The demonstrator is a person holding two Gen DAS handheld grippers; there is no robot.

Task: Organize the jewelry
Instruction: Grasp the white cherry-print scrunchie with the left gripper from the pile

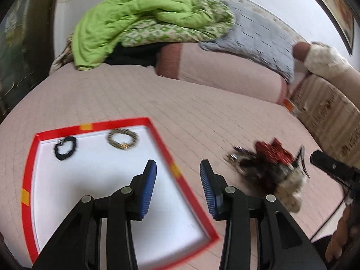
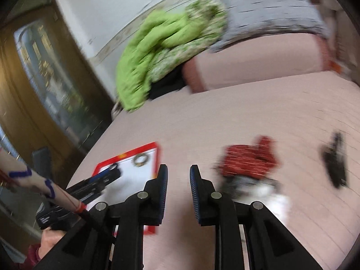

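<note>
Left gripper (image 1: 178, 168) is hovering with its blue pads spread apart, nothing between them. Its left finger is sitting over the white floor of the red-rimmed tray (image 1: 165, 150), its right finger over the pink quilted bedspread (image 1: 202, 112) just past the tray's right rim.

Ahead and to the left of the left gripper, two pieces are lying inside the tray near its far rim — a black beaded bracelet (image 1: 65, 147) and a gold-toned bracelet (image 1: 122, 138), side by side, not touching.

To the right of the left gripper, a tangled pile of jewelry and hair accessories (image 1: 267, 164) is resting on the bedspread; a red patterned piece is sitting on top, a fluffy white piece at the near edge. Motion blur is hiding the finer items.

Right gripper (image 2: 178, 172) is also holding its fingers apart and empty, pointing at bare bedspread between tray and pile — tray to its left, pile just to its right. Farther right, a dark clip-like object (image 2: 335, 159) is lying alone, too blurred to identify.
</note>
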